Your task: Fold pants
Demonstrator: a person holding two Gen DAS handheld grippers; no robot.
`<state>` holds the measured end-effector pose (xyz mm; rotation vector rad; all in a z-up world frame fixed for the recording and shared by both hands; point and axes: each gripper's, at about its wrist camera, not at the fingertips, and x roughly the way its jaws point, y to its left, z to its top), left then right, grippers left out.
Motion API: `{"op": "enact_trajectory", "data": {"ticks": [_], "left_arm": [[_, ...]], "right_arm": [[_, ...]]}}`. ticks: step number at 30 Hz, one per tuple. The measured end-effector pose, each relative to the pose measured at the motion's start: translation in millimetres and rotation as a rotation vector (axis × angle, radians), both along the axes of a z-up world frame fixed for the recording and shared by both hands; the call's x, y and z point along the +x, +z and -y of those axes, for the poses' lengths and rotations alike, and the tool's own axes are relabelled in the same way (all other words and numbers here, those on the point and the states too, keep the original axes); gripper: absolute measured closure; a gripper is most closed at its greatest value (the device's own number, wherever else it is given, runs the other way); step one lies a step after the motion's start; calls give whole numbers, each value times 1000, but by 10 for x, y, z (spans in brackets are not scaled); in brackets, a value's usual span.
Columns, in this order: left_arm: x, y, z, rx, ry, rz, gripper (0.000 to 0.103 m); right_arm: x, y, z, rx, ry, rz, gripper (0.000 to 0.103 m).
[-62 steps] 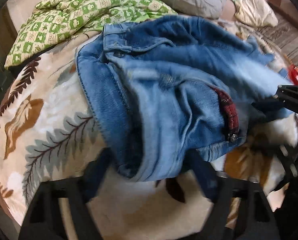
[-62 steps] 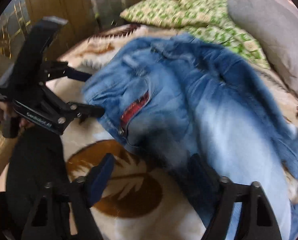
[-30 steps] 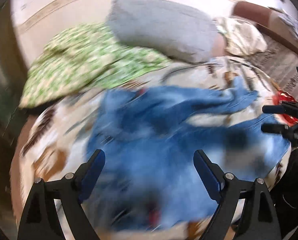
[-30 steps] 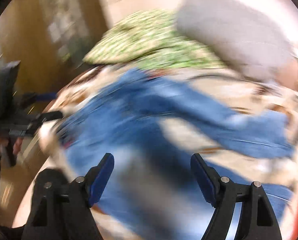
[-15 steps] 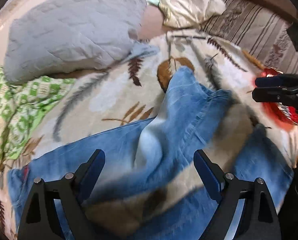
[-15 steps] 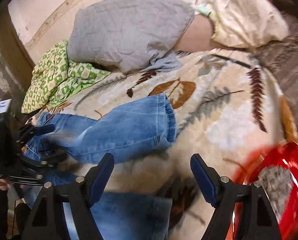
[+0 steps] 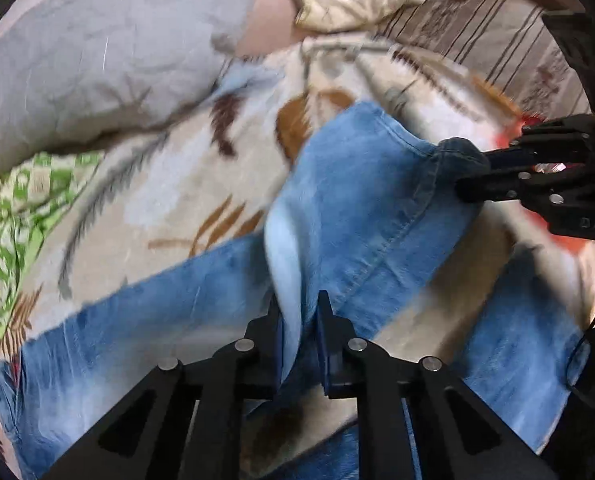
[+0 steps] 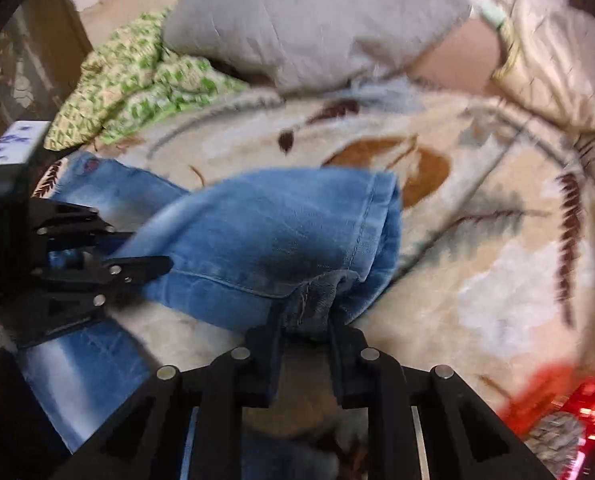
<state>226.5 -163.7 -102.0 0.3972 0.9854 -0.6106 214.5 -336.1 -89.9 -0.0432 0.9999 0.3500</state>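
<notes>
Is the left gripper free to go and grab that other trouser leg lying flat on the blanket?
Probably not right now. The left gripper is shut on a fold of the jeans, as is the right gripper at the hem. The other leg lies uncovered on the blanket, but reaching it means letting go first.

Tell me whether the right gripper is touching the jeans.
Touching. The right wrist view shows the right gripper shut on the bunched hem of the jeans, denim pinched between its fingers.
</notes>
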Motion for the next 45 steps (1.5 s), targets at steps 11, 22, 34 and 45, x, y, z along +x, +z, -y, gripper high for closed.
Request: {"op": "enact_trajectory", "data": {"ticks": [11, 22, 34, 45], "left_arm": [[-158, -207, 416, 30, -64, -80, 55], [374, 295, -630, 58, 18, 28, 18], [862, -435, -651, 129, -69, -120, 53], [1141, -255, -681, 163, 82, -10, 79]], "right_arm": [[-468, -41, 435, -30, -175, -107, 67], [-159, 415, 648, 87, -251, 15, 23], [675, -317, 613, 191, -268, -178, 73], [756, -140, 627, 67, -331, -68, 81]]}}
